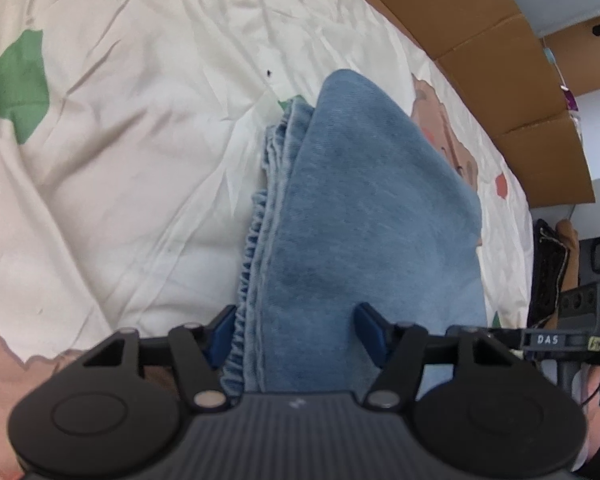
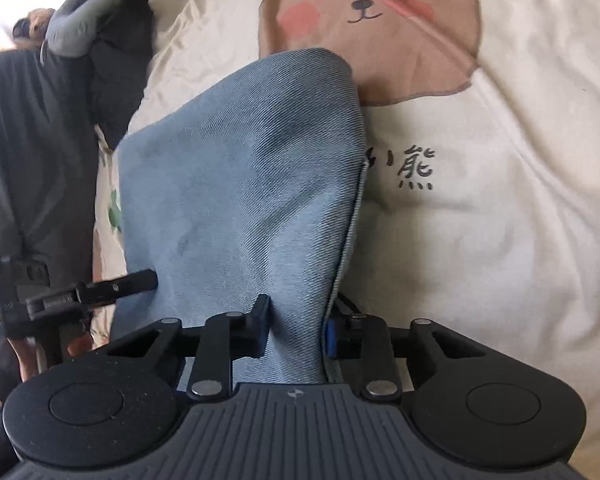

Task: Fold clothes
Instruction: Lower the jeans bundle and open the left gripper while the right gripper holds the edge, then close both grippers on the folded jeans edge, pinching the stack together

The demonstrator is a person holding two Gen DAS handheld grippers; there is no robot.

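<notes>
A light blue denim garment (image 1: pixel 364 208) with a gathered elastic edge lies folded on a cream bedsheet (image 1: pixel 120 140). My left gripper (image 1: pixel 296 332) is shut on the garment's near end, the cloth bunched between its blue pads. In the right wrist view the same denim garment (image 2: pixel 252 184) runs forward over the sheet (image 2: pixel 500 220). My right gripper (image 2: pixel 296 332) is shut on its near end too, with cloth pinched between the pads. The left gripper's body (image 2: pixel 60 300) shows at the left edge of the right wrist view.
The sheet has a brown bear print (image 2: pixel 380 32), black characters (image 2: pixel 414 170) and green patches (image 1: pixel 20 84). Brown cardboard (image 1: pixel 500 64) lines the bed's far side. Dark clothing (image 2: pixel 40 140) lies at the left. Dark equipment (image 1: pixel 572 272) stands at the right.
</notes>
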